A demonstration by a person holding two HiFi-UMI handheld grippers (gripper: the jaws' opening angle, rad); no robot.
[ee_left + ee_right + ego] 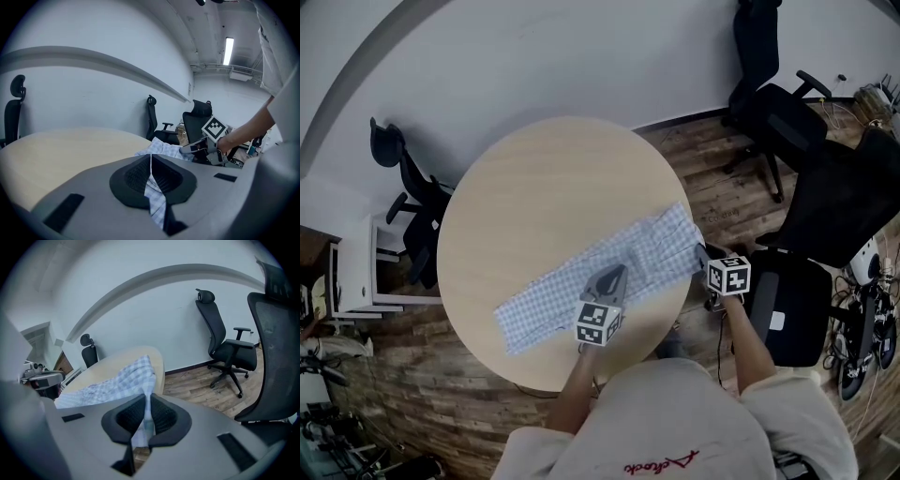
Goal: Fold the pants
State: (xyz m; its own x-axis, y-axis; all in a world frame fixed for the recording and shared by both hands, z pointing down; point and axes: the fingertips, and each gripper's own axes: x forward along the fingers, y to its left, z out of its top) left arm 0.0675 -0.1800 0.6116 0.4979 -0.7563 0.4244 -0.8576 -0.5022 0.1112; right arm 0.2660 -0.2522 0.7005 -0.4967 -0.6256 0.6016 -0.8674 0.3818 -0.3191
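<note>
**Item:** the checked pants (567,286) lie in a long band across the near-right part of the round table (534,187). They run from near left to far right, and the right end reaches the table's edge.

**Left gripper** (151,164): jaws closed tight on a pinch of the cloth about mid-length of the band. Whether the pinch is at the near edge or further in cannot be told.

**Right gripper** (146,416): jaws pinched on the cloth at its right end, beside the table's edge.

**Judgement:** both grips appear set for a fold.

**To do the fold well:**
- Raise both pinched points together.
- Hold the cloth taut between them.
- Carry it over level and lay edge on edge.

**Risk:** an uneven pull would skew the fold.

**Surroundings:** office chairs (787,122) stand on the floor at far right, well apart from the table.
</note>
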